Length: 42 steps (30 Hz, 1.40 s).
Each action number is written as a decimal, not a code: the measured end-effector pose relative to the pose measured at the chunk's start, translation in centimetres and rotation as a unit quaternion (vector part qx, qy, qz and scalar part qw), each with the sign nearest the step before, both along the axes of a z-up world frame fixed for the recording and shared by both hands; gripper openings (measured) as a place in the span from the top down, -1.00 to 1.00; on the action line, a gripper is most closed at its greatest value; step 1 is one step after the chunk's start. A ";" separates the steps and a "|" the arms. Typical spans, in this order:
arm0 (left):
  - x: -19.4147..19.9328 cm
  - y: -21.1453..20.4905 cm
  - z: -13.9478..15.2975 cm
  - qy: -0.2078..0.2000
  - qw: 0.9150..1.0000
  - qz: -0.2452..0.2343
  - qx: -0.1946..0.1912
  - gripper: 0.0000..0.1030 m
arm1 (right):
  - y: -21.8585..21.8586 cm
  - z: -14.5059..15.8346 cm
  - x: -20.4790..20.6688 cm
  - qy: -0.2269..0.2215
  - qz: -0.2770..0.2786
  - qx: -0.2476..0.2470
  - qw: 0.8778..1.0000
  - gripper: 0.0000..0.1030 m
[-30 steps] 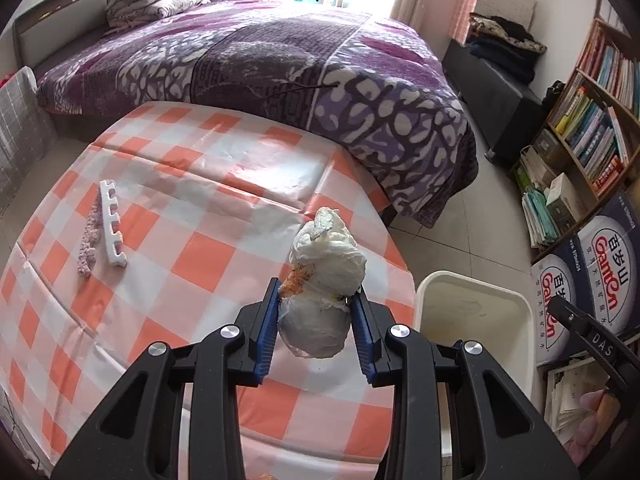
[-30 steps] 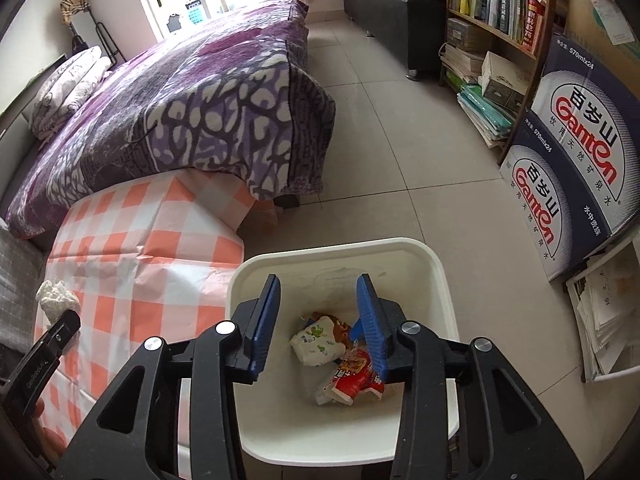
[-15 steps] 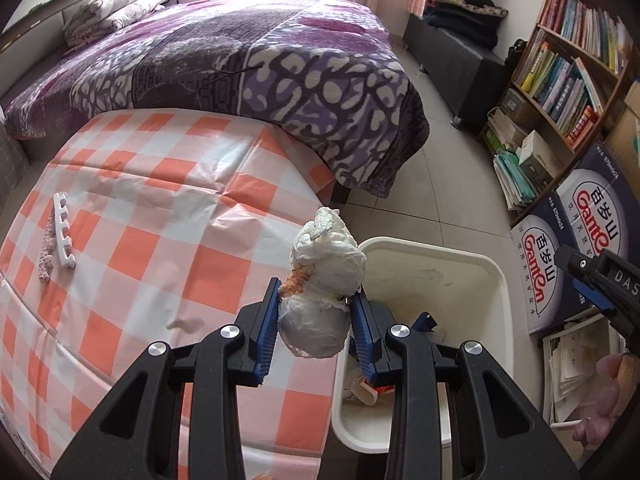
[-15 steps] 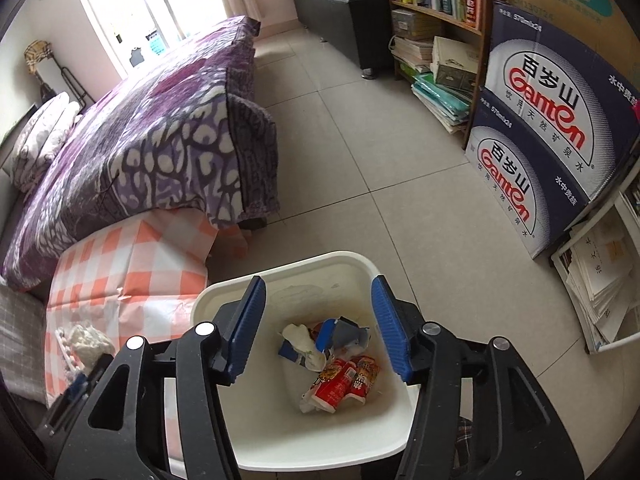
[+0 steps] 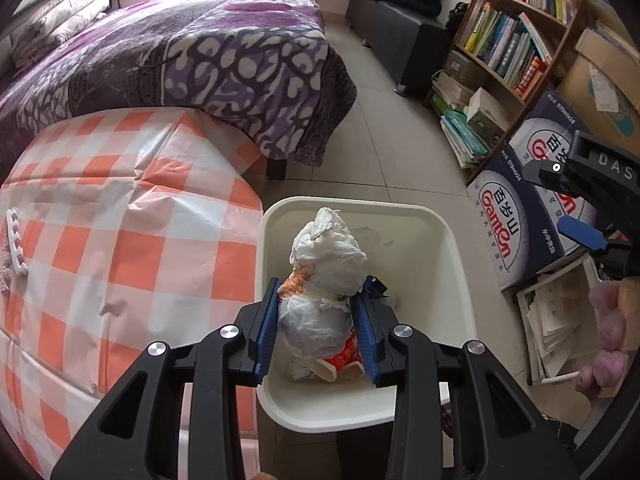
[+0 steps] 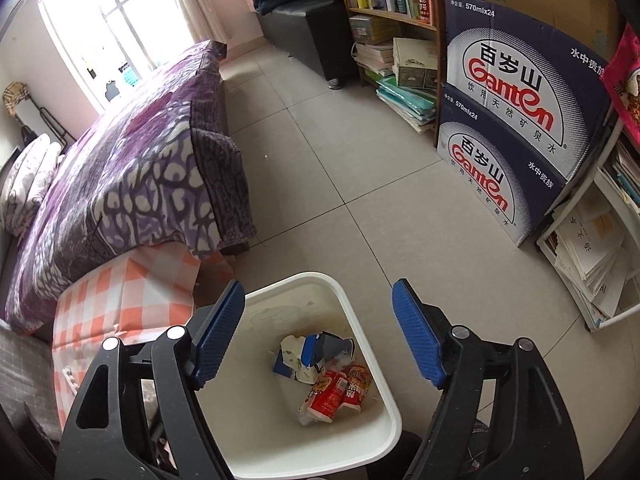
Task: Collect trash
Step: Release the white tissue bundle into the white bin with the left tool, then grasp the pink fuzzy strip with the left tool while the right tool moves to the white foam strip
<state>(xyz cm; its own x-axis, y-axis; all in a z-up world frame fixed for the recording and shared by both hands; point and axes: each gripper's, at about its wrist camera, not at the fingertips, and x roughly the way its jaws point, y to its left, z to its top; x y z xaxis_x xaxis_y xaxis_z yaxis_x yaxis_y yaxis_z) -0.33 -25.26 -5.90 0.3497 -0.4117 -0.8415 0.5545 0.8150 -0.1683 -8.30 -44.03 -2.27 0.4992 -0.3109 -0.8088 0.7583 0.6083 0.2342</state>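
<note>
My left gripper (image 5: 318, 326) is shut on a crumpled white plastic bag wad (image 5: 324, 280) with orange bits, held above the white trash bin (image 5: 360, 206). The bin (image 6: 332, 284) stands on the floor beside the checkered table (image 5: 120, 220). It holds red snack wrappers (image 6: 338, 392) and a blue and white carton (image 6: 316, 354). My right gripper (image 6: 320, 330) is open wide and empty, above the bin's far rim. It also shows in the left wrist view (image 5: 580, 216) at the right edge.
A white toe separator (image 5: 14, 240) lies at the table's left edge. A purple bed (image 5: 180, 52) is behind the table. Blue water cartons (image 6: 516, 128), a bookshelf (image 5: 508, 40) and stacked papers (image 6: 592, 252) stand right of the bin on the tiled floor.
My left gripper has carried the bag wad right, from over the table to over the bin. My right gripper has opened wider and drawn back from the bin.
</note>
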 end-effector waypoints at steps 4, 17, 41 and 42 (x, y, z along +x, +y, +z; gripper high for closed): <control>-0.2 0.1 0.5 -0.005 1.000 -0.002 -0.007 -0.08 | 0.2 0.1 0.1 -0.001 0.000 0.001 1.000 -0.48; 1.7 3.8 0.5 -0.028 0.998 0.051 0.022 -0.15 | 3.9 -0.2 3.0 0.010 0.033 -0.011 0.999 -0.64; 8.5 18.4 -5.7 0.010 0.970 0.211 0.119 -0.24 | 14.7 -3.1 10.2 0.071 0.141 -0.026 0.987 -0.86; 8.7 19.1 -6.0 0.011 0.968 0.219 0.124 -0.24 | 15.0 -3.2 10.5 0.072 0.145 -0.025 0.986 -0.86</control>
<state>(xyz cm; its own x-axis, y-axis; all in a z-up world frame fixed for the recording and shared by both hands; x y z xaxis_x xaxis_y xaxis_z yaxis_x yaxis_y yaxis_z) 8.37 -6.17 -11.89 0.4258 -0.0117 -0.9048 0.1454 0.9878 0.0556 2.19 -28.99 -5.49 0.4540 -0.2129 -0.8652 0.5737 0.8128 0.1010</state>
